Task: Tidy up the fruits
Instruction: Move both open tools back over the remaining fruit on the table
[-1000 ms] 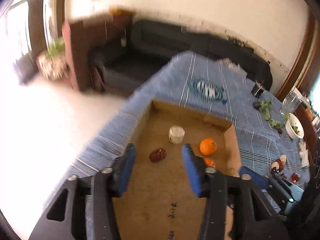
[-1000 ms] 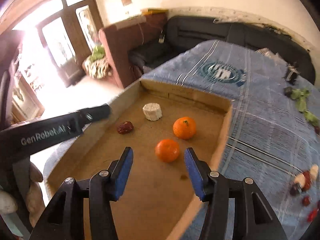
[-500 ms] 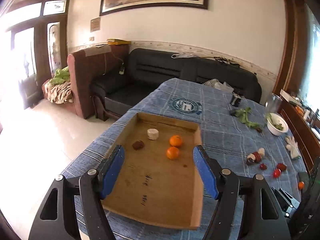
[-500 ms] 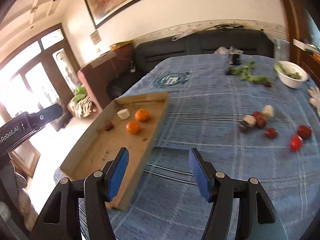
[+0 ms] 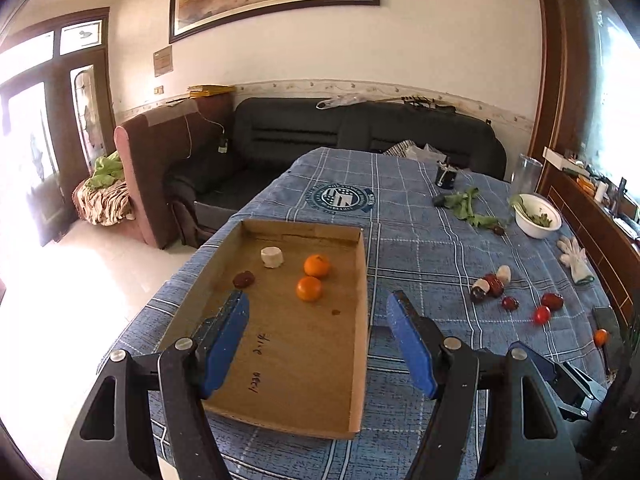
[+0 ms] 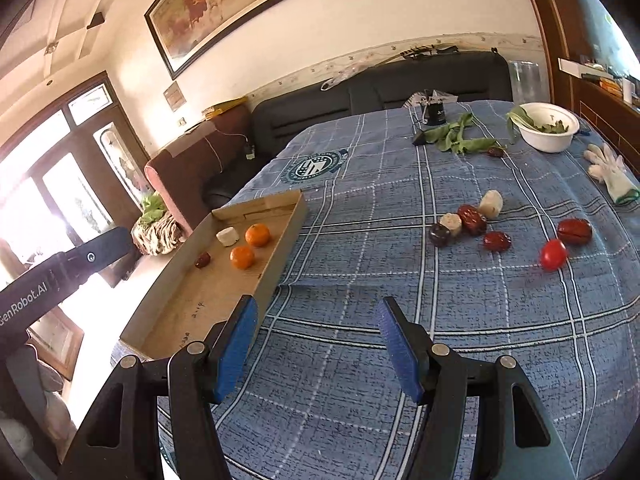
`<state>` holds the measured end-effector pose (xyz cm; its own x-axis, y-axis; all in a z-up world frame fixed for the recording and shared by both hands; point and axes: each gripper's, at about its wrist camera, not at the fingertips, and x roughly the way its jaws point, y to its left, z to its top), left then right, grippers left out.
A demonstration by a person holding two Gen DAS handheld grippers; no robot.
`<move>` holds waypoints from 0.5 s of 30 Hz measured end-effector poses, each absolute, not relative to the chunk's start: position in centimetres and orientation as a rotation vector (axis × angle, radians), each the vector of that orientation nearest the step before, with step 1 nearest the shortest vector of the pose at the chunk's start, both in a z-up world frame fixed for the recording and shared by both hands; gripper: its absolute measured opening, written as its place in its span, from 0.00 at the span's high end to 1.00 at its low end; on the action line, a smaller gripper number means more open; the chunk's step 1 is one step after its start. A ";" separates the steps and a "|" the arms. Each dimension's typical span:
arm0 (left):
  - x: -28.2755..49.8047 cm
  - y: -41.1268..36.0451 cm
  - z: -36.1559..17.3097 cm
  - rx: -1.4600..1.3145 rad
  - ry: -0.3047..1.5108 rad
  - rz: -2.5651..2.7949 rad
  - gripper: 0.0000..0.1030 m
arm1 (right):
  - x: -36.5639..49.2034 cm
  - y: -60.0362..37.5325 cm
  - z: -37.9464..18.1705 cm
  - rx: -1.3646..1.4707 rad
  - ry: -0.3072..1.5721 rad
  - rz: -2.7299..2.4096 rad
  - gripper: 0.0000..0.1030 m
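While the loose fruits point(image 6: 472, 222) lie clustered toward the tabletop's point(image 6: 360, 208) right edge, well ahead and right of my right gripper point(image 6: 316, 344), I judge it nearer than the left gripper point(image 5: 320, 340) over the cardboard tray point(image 5: 362, 320); both fingers gape wide, empty.

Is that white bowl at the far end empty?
No. The white bowl holds green leaves, and one leaf hangs over its rim.
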<state>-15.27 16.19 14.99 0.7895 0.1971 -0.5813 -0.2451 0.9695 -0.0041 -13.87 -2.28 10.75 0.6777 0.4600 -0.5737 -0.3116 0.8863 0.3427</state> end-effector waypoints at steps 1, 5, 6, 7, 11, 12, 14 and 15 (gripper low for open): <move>-15.2 16.1 14.9 -0.079 0.621 0.235 0.31 | -13.8 -2.5 10.6 0.228 0.705 0.435 0.34; -14.8 15.6 14.5 -0.073 0.639 0.224 0.31 | -13.5 -3.4 10.1 0.243 0.717 0.421 0.34; -14.6 15.4 14.3 -0.071 0.645 0.221 0.31 | -13.4 -3.5 10.0 0.245 0.720 0.419 0.34; -14.5 15.3 14.1 -0.069 0.650 0.216 0.31 | -13.3 -3.7 9.9 0.247 0.723 0.417 0.34; -14.0 14.7 13.5 -0.061 0.674 0.190 0.31 | -13.2 -4.4 9.1 0.255 0.743 0.407 0.34; -13.9 14.7 13.3 -0.062 0.680 0.185 0.31 | -13.2 -4.7 8.9 0.255 0.747 0.404 0.35; -13.7 14.7 12.9 -0.068 0.693 0.177 0.31 | -13.4 -5.5 8.6 0.247 0.748 0.385 0.35; -13.6 14.8 12.8 -0.073 0.697 0.173 0.31 | -13.6 -5.9 8.4 0.245 0.749 0.373 0.35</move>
